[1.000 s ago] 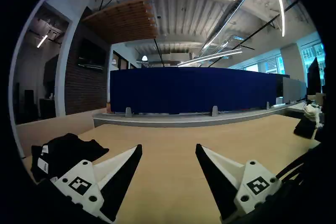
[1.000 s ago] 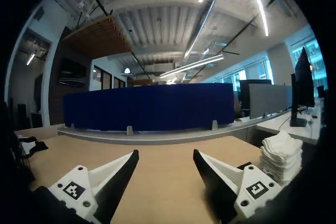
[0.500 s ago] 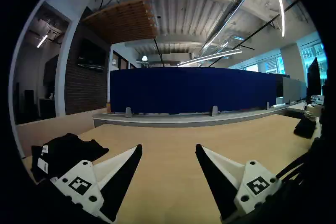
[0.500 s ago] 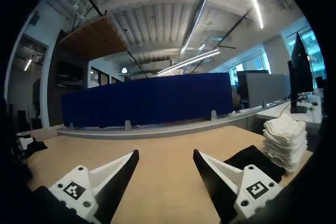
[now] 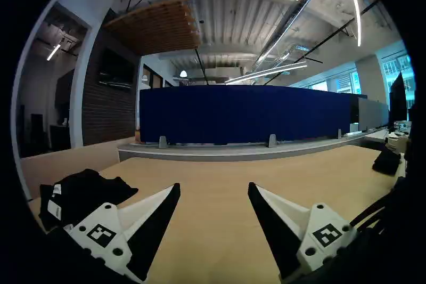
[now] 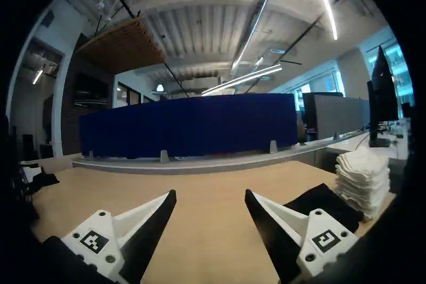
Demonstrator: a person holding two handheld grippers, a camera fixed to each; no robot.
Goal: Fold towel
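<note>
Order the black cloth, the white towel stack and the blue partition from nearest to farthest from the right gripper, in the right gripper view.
From the right gripper:
1. black cloth, just past its right-side finger.
2. white towel stack, behind the cloth, far right.
3. blue partition, along the far edge of the table.

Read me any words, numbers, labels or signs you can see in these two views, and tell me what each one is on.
No text can be read.
White tags on the crumpled black cloth: too small to read.
Square black-and-white markers on the left hand-held gripper and right hand-held gripper: coded patterns, no letters or numbers.
</note>
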